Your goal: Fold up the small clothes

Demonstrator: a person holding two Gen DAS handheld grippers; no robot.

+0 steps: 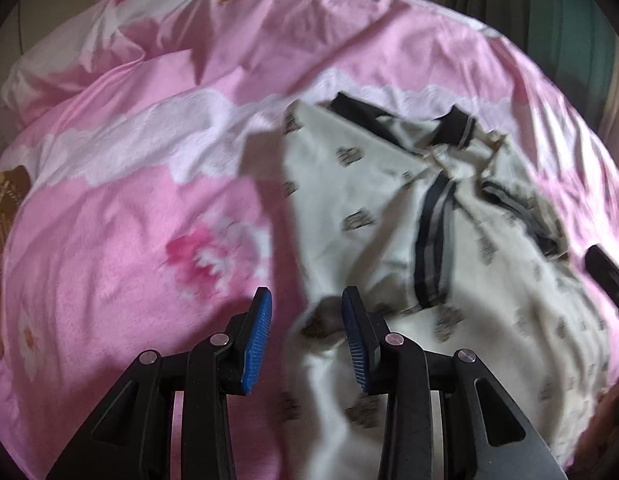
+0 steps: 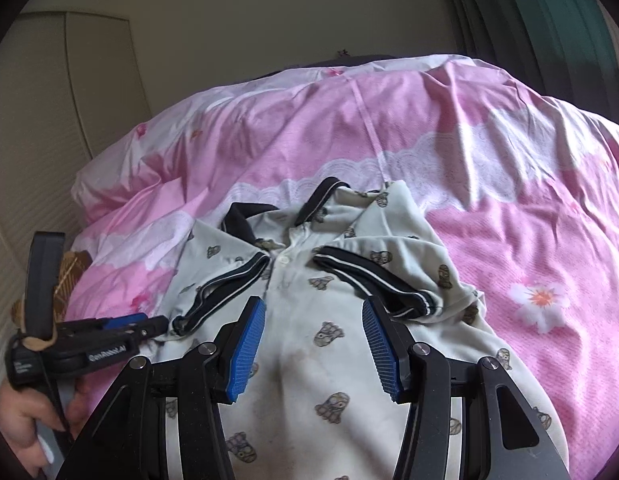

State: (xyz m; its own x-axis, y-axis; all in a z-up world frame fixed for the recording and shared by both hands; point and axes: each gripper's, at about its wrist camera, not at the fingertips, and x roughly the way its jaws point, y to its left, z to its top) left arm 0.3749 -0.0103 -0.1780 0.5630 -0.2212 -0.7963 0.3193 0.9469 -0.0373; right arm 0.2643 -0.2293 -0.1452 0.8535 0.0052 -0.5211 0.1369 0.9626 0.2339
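Spread out on a pink quilted bedcover with white lace bands and flower prints [image 2: 509, 240]: a small cream polo shirt with dark cartoon prints and black, white-striped collar and cuffs [image 2: 309, 320], long axis running away from the right wrist camera, collar at the far end, hem end toward the lens and passing beneath the tool. Soft knit cloth, rumpled, button placket down the middle, one white button [image 2: 284, 259] just below the collar; both short sleeves folded inward, their ribbed black cuffs slanting toward the placket. Faint brownish staining on the chest. Seen from the left wrist camera, blurred: same shirt [image 1: 389, 216] lying to the right, long axis slanting from near right to far left-centre, left edge running between the blue pads. Right gripper [image 2: 313, 312] with black plastic arms and ridged blue rubber pads, jaws spread wide, poised over the chest of the shirt, one sleeve cuff just outside each pad; touching the cloth or not, cannot tell. Left gripper [image 1: 307, 300] with jaws likewise parted, nothing pinched between them, right pad over the shirt's edge, left pad over bare pink cover. In the right wrist view, left gripper [image 2: 149, 322] at the shirt's left edge beside the sleeve cuff, held in a hand [image 2: 25, 420].
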